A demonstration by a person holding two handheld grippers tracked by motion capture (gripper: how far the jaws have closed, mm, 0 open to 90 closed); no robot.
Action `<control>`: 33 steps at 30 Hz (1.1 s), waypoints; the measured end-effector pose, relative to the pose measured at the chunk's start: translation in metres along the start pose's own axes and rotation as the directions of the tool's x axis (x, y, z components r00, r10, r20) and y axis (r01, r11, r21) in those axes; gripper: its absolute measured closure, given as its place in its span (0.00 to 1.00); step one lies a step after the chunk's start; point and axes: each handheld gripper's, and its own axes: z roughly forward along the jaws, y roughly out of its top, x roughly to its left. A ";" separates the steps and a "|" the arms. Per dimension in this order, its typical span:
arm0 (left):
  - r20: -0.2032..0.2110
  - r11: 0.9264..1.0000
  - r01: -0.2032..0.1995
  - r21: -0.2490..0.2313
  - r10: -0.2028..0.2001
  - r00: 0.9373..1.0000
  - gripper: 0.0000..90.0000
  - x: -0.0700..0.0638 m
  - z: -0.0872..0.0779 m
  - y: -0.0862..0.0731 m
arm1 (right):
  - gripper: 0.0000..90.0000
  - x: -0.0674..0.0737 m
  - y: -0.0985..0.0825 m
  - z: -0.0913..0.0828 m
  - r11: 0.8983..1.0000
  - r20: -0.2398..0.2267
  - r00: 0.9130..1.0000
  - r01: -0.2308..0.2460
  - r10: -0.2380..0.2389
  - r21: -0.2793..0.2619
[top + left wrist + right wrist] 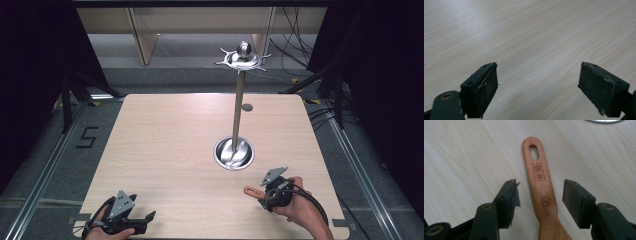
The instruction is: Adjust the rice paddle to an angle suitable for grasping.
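While the left gripper (148,216) rests at the near left corner of the table (165,140), its jaws are spread wide over bare wood. Right of the middle, a metal stand (238,100) rises from a round steel base. Near the right edge, the right gripper (539,202) straddles a wooden spatula handle (540,182), jaws apart, neither pad touching it.

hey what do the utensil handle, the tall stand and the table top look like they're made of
Utensil handle: reddish-brown wood, smooth, with visible grain, a burned-in stamp and a hanging slot.
Tall stand: likely polished steel; its pole, round base and ball-topped crown are silvery and mirror the light.
Table top: pale wood-grain surface, matte; whether solid wood or laminate can't be told.
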 end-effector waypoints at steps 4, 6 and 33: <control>-0.002 1.000 0.017 0.002 -0.017 1.000 0.17 -0.001 0.001 0.000 | 0.59 -0.004 0.003 0.004 1.000 -0.021 1.000 -0.008 0.009 0.014; -0.002 1.000 0.000 0.001 0.000 1.000 0.17 0.000 0.001 0.000 | 0.60 -0.006 0.004 0.005 1.000 -0.038 0.999 0.004 -0.003 0.022; 0.001 1.000 -0.005 -0.007 0.005 1.000 0.17 0.002 -0.002 0.002 | 0.74 -0.017 0.030 0.022 0.961 -0.090 0.994 0.089 -0.067 0.263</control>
